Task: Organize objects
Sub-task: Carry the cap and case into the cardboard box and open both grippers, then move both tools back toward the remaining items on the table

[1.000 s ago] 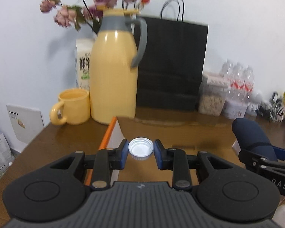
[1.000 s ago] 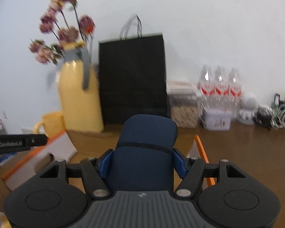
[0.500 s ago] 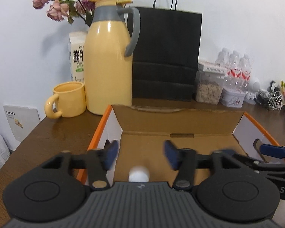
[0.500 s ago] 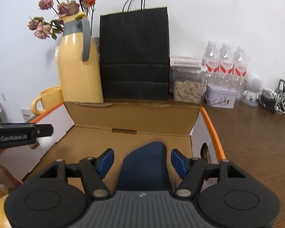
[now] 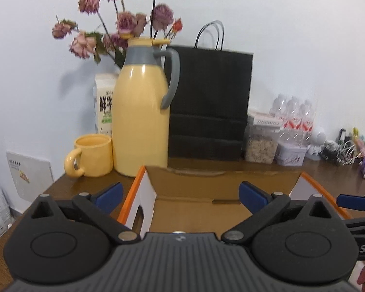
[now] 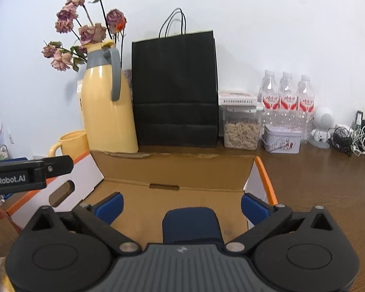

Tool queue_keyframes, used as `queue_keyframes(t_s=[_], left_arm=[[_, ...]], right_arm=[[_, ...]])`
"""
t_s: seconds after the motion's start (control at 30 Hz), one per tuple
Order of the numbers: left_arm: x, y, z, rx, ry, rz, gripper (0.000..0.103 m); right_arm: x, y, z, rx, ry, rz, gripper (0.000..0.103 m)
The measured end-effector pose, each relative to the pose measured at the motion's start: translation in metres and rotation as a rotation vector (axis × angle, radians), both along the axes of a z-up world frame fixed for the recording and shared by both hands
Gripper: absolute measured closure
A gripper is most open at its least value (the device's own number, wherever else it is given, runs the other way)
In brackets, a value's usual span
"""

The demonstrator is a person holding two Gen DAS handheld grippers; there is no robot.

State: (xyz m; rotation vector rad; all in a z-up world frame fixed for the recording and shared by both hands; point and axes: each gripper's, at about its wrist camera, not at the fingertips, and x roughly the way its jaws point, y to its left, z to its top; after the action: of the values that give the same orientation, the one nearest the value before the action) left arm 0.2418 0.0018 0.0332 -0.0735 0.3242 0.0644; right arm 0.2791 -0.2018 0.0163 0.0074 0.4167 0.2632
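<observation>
**Both loads released into the carton**

Over the open brown cardboard box with orange edges (image 6: 172,170) on the wooden worktop (image 6: 316,182), the right hand-held gripper (image 6: 182,205) has just spread its jaws wide; the dark blue padded pouch (image 6: 191,223) lies loose in the box between them. The left hand-held gripper (image 5: 180,194) has likewise just opened and grips nothing. Best to lift each straight back, clear of the box walls. A small white disc (image 5: 178,232) peeps above the left gripper's body, mostly hidden, and what it is cannot be told.

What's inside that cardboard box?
A dark blue pouch lies on the floor of the box, between the open right gripper's fingers. A sliver of white cap peeks out; the near floor is hidden.
</observation>
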Motion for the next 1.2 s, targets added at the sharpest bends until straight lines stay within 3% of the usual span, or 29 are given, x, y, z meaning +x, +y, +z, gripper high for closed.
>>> queue_keyframes(t_s=[0.23, 0.63, 0.9, 1.2], left_arm=[[-0.023, -0.004, 0.022, 0.026, -0.056, -0.011, 0.000], [-0.076, 0.009, 0.042, 0.030, -0.059, 0.007, 0.000], [-0.120, 0.022, 0.042, 0.019, -0.048, 0.020, 0.000], [-0.166, 0.036, 0.017, 0.015, 0.007, 0.021, 0.000]], right_arm=[[-0.017, -0.005, 0.020, -0.004, -0.048, -0.012, 0.000], [-0.076, -0.015, 0.039, -0.017, -0.076, -0.003, 0.000], [-0.122, -0.025, 0.033, -0.025, -0.063, 0.004, 0.000], [-0.168, -0.036, 0.012, -0.044, -0.019, 0.011, 0.000]])
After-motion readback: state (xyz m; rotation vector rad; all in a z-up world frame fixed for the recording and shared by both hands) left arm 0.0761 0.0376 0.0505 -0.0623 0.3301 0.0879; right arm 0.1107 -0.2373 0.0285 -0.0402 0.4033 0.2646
